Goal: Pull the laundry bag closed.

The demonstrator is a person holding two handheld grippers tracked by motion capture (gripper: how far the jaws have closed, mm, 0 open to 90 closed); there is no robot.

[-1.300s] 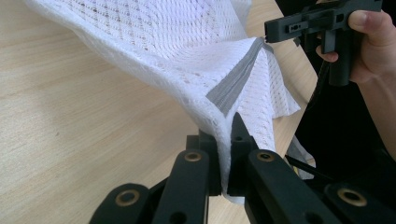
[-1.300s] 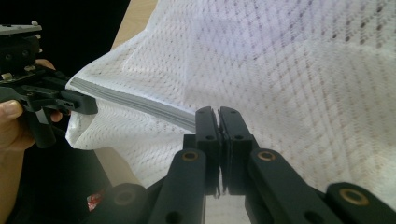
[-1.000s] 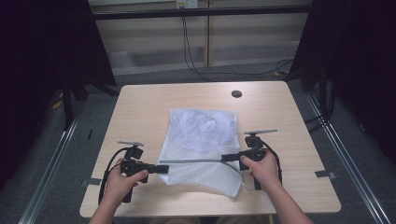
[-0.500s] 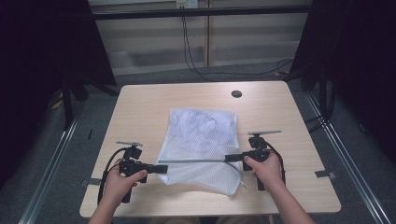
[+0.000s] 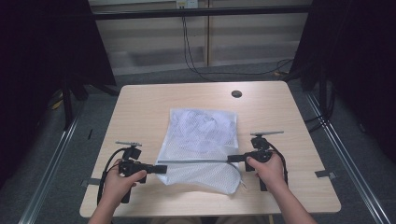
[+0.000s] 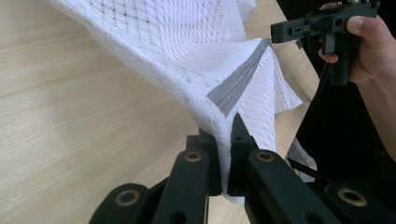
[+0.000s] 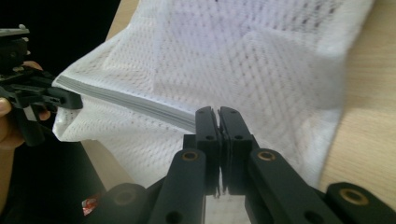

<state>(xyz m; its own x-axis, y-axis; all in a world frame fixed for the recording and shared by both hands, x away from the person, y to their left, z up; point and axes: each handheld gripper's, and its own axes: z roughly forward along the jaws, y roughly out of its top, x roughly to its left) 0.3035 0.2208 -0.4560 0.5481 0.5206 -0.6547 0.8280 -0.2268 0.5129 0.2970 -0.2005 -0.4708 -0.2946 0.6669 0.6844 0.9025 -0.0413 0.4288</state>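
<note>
Both ends of the mesh bag's (image 5: pixel 201 140) grey zip edge (image 5: pixel 196 161) are pinched, left hand-held gripper (image 5: pixel 161 169) and right hand-held gripper (image 5: pixel 232 158) clamped tight, edge lifted taut near the tabletop's (image 5: pixel 149 107) front, zip seemingly unopened.

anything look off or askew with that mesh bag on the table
Nothing looks damaged or spilled. The white mesh bag lies on the table, its grey band pulled taut between the left gripper and the right gripper, both shut on it. The near end bunches up.
</note>
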